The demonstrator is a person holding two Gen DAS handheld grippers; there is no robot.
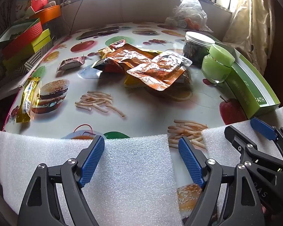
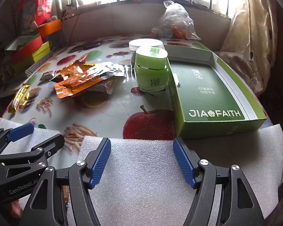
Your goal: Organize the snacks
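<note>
Both your grippers, left gripper [image 1: 141,162] and right gripper [image 2: 141,163], rest with fingers spread, empty. The snack packet pile [image 1: 141,66] lies mid-bench, straight ahead of your left, nearer it; green box [image 2: 207,92] sits right.

A green jar [image 2: 151,71] stands on the printed tablecloth [image 2: 111,111], touching the left wall of an open green box [image 2: 213,94] lettered JIA FAITH. Just behind the jar sits a clear jar with a white lid [image 2: 146,44] — dark contents inside. A crumpled plastic bag [image 2: 176,21] lies at the far edge, near the window. White foam sheets [image 1: 137,169] cover the near edge. Stacked boxes — red, yellow-green, orange [image 1: 22,37] — sit at the far left. A curtain [image 2: 252,43] hangs on the right.
</note>
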